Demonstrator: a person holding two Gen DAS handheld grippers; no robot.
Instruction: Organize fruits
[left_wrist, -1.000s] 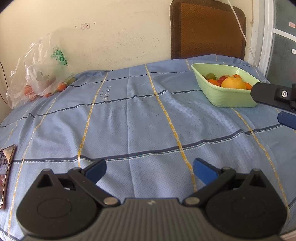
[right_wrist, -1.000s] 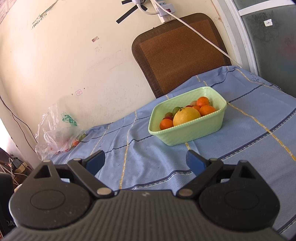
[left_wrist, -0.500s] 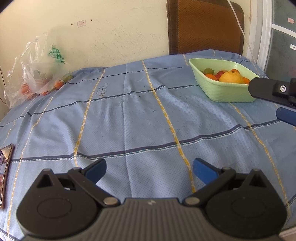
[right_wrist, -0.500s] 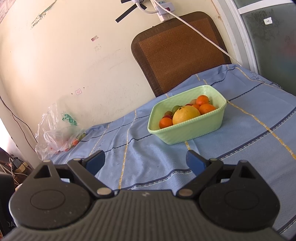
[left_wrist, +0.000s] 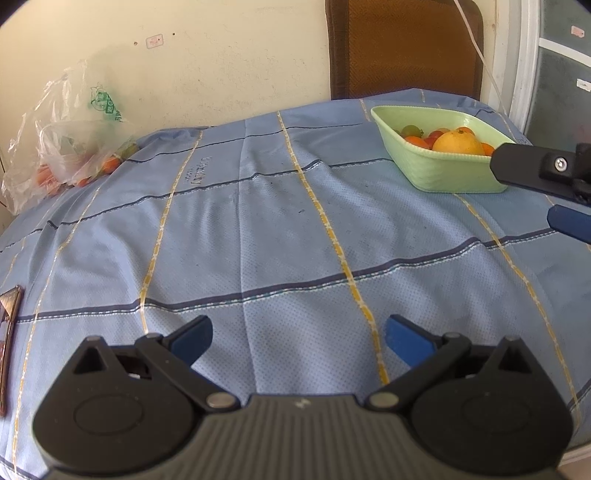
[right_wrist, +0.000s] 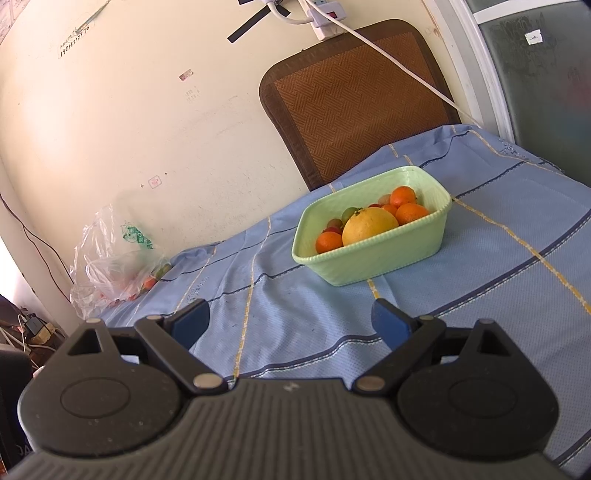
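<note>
A ribbed pale-green basket (right_wrist: 373, 254) (rectangular, long axis running leftward-near to rightward-far) is seen ahead of the right gripper (right_wrist: 291, 325), holding smooth round fruits (right_wrist: 369, 225). Both it and the left gripper (left_wrist: 299, 338) are spread, empty.

The left claw (left_wrist: 298, 338) has tilted downward and drawn back slightly, so the green basket (left_wrist: 436, 173) sits higher in its view.

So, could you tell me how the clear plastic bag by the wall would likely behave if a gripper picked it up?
The plastic bag looks thin and crumpled, so it would probably be floppy and sag. Small fruit sits loose near its mouth, so pieces might roll out onto the blue cloth. The film may be slippery.
</note>
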